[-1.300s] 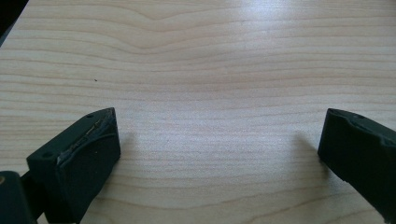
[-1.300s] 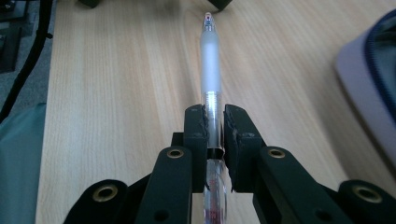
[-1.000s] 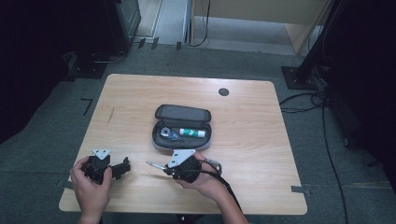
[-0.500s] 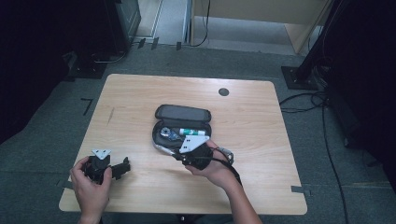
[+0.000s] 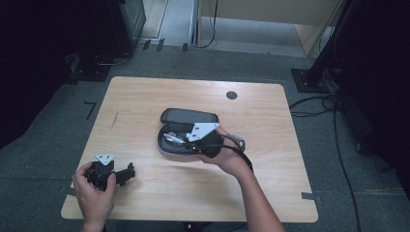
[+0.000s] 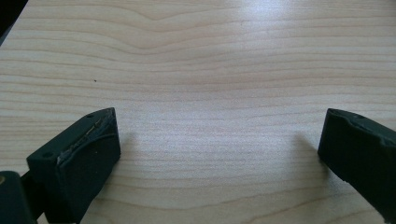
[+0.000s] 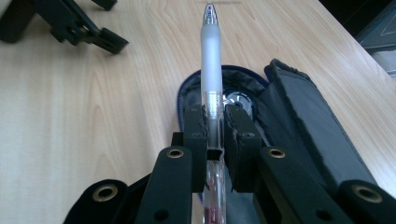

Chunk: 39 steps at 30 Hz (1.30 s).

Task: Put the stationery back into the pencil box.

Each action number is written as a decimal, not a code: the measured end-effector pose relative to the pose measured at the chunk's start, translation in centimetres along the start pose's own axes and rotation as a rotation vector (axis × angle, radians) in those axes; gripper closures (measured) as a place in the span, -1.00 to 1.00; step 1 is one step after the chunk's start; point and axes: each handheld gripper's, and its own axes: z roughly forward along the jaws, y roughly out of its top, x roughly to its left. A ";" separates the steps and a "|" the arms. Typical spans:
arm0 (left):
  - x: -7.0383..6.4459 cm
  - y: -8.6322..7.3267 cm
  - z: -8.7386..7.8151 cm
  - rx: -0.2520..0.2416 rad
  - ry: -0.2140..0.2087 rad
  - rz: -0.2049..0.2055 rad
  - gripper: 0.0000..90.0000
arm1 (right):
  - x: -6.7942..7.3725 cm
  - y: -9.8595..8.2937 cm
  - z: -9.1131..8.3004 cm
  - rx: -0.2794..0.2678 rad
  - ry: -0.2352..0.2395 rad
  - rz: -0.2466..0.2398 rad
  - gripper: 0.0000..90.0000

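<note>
Black rubber pads of our right claw are pressed tight on a frosted clear plastic pen, gripping it low on the barrel, so most of its length sticks out beyond the grip toward the tip. That long overhang is our first worry: if the tip knocks the rim or the lining, the barrel may pivot or slide between the pads, since smooth round plastic gives them little to bite on.

Just under and beyond the pen lies the open dark fabric pencil case, its lid folded back on the right of the right gripper view. A shiny round metal object already sits in the tray, close beside the pen. We judge the pen could land across it instead of flat in the tray, and then the lid might not close over it. Nothing pins the case down either, so a sideways push from the pen could shove it across the light wooden table.

From above, the right claw hovers over the case near the middle of the table, the pen reaching left across the tray.

Our left claw rests at the near left corner, well apart from the case, jaws spread wide with only bare wood between them. It is too distant to steady the case if it shifts.
</note>
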 end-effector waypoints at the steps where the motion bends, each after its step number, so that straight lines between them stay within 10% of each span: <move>1: 0.0 0.0 0.0 0.000 0.000 0.000 -1.00 | -0.3 0.0 0.2 0.005 -0.001 -0.001 0.79; 20: 0.0 0.0 0.0 0.001 -0.001 0.001 -1.00 | -2.2 -2.5 5.9 0.123 0.026 -0.048 0.79; 26: 0.0 0.0 0.0 0.001 -0.001 0.001 -1.00 | -2.3 -3.2 6.4 0.120 0.060 0.039 0.57; 39: 0.0 0.0 0.0 0.002 -0.001 0.001 -1.00 | -1.9 -4.9 5.0 0.049 -0.024 0.180 0.24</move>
